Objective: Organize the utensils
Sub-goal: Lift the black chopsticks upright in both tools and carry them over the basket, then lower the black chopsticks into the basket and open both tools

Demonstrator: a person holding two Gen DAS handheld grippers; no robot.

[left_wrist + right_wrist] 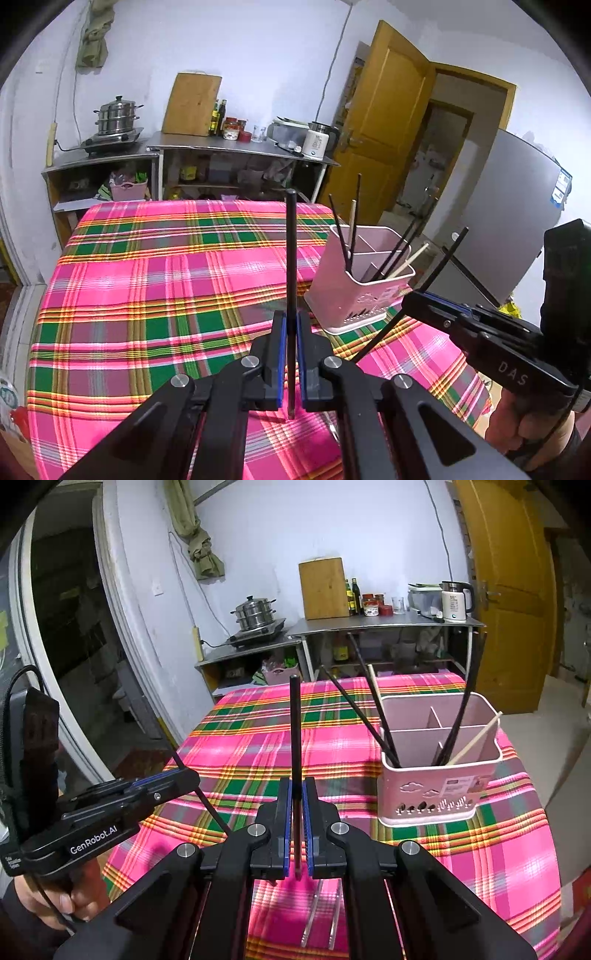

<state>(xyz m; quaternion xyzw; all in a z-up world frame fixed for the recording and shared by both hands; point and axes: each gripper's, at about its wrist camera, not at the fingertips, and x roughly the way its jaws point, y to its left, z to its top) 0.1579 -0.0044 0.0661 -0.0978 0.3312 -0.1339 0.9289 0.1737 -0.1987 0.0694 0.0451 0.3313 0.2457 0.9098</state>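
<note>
A pink utensil holder point(360, 286) stands on the plaid tablecloth at the right, also in the right wrist view point(439, 771). It holds several black and pale chopsticks in its compartments. My left gripper point(291, 317) is shut on a black chopstick point(291, 258) that points upward, left of the holder. My right gripper point(295, 786) is shut on another black chopstick point(294, 731), also upright, left of the holder. The right gripper shows in the left wrist view point(417, 295) beside the holder, its chopstick slanted. The left gripper shows in the right wrist view point(177, 775) at the left.
The table point(147, 277) has a pink and green plaid cloth. A clear acrylic stand point(321, 915) lies under the right gripper. Behind are steel counters with a steamer pot point(116, 118), cutting board, bottles and a kettle point(317, 142). A yellow door and a fridge stand at the right.
</note>
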